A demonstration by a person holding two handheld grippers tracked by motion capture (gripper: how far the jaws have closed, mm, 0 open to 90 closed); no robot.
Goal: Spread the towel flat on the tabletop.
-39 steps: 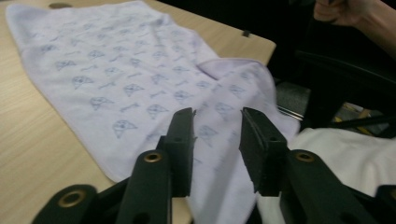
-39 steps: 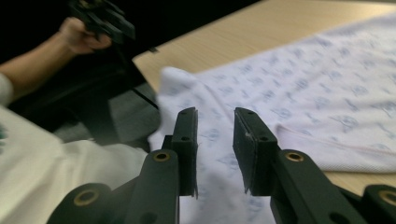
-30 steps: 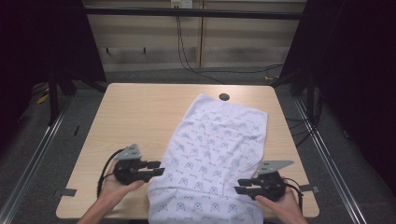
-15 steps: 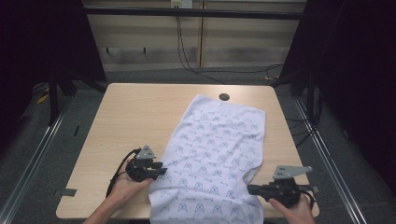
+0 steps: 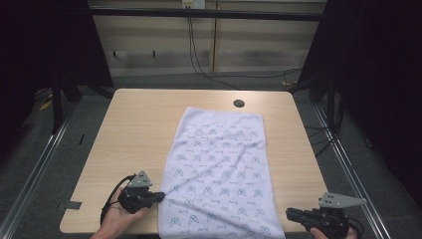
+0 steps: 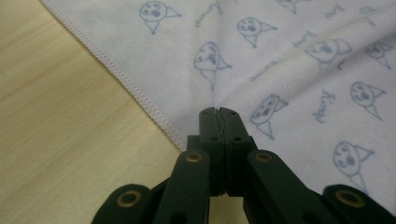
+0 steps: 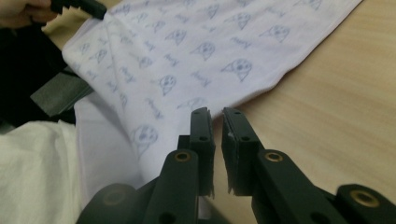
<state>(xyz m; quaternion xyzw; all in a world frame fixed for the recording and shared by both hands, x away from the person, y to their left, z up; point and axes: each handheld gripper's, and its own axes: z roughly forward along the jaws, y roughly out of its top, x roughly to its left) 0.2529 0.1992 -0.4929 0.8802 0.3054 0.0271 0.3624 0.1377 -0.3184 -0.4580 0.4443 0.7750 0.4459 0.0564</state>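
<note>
From above, a white towel (image 5: 219,169) printed with small blue faces lies lengthwise down the middle of the wooden table (image 5: 139,124), its far end near a dark round hole (image 5: 239,103) and its near end hanging over the table's front edge. The left gripper (image 5: 160,195), held in the person's left hand (image 5: 117,219), sits at the towel's left hem close to the near corner, and creases in the cloth run toward its tip. The right gripper (image 5: 289,214) rests at the front right corner of the table, just beside the towel's right edge but apart from it.

In the left gripper view, the jaws are clenched, with a small pucker of towel (image 6: 280,65) pinched at their tips just inside the stitched hem (image 6: 135,88); folds fan out from the pinch. Bare table (image 6: 56,116) lies to the left.

In the right gripper view, the jaws stand a narrow gap apart after just opening a little, nothing between them; I see wood through the gap. The towel (image 7: 196,51) spreads ahead and to the left, its edge just beside the jaw tips. Far off, the left gripper (image 7: 95,8) grips the cloth's opposite side.
</note>
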